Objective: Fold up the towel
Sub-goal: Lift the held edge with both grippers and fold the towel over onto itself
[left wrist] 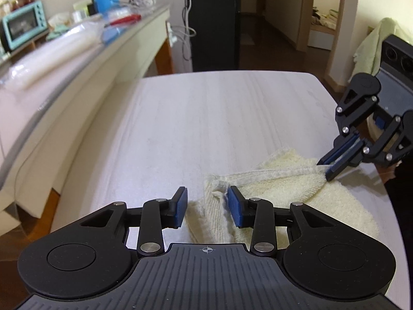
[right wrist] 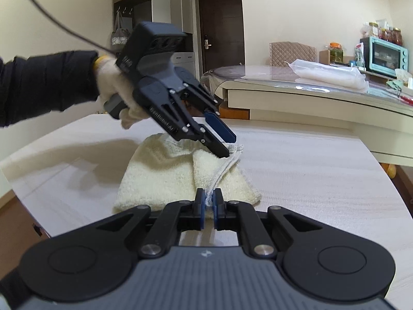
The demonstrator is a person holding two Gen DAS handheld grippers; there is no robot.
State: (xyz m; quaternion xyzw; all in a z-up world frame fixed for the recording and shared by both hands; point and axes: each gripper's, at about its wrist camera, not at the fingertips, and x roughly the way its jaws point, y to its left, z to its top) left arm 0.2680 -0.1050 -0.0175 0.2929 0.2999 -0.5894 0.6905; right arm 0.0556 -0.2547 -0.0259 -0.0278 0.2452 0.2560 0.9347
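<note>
1. While the cream towel (right wrist: 165,178) lay bunched on the white counter (left wrist: 206,118), its hemmed edge was held pinched between the clenched jaws of the right gripper (right wrist: 209,201).
2. The left gripper (left wrist: 206,208) was seen with its jaws parted; nothing was gripped, though a towel corner lay just under and between the blue pads (left wrist: 236,208).
3. In the right wrist view, the left gripper was carried by a gloved hand (right wrist: 113,82) in a black sleeve (right wrist: 44,85), tips down at the towel's raised fold.
4. A blue oven (right wrist: 387,54) was seen on a side table (right wrist: 309,95) beyond.
</note>
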